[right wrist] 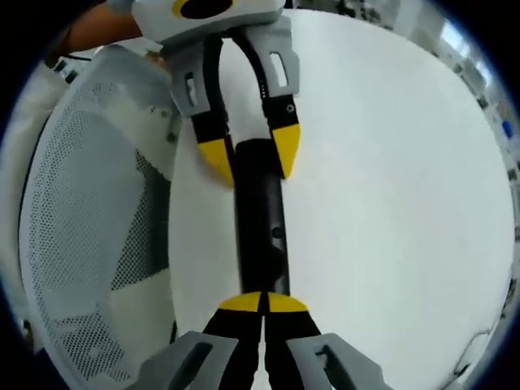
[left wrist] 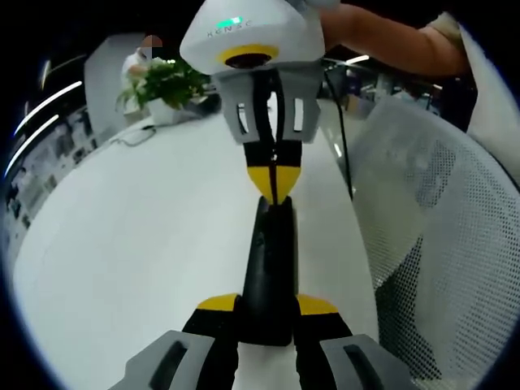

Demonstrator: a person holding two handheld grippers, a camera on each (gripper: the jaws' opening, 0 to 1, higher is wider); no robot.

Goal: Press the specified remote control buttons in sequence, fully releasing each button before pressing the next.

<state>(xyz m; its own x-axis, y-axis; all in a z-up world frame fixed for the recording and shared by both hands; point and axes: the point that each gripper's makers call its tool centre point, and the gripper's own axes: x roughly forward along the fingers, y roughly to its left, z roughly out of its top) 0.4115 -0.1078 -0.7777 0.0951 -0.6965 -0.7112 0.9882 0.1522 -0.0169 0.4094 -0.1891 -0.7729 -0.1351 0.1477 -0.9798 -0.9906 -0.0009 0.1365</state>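
A slim black remote control (left wrist: 270,260) lies lengthwise over the white table (left wrist: 146,244). My left gripper (left wrist: 268,305) is shut on its near end, one yellow tip on each side. My right gripper (left wrist: 273,184) comes in from the top with its jaws shut together, and its yellow tips touch the remote's far end. In the right gripper view, the shut right gripper (right wrist: 265,302) rests its tips on the remote control (right wrist: 262,219), just short of a small round button (right wrist: 278,233). The left gripper (right wrist: 250,156) clamps the other end.
A white mesh chair (left wrist: 439,219) stands close along the table's edge, also seen as the mesh chair (right wrist: 89,211). A potted plant (left wrist: 166,81), a cable and a person stand at the table's far end. A bare arm (left wrist: 390,36) reaches in above.
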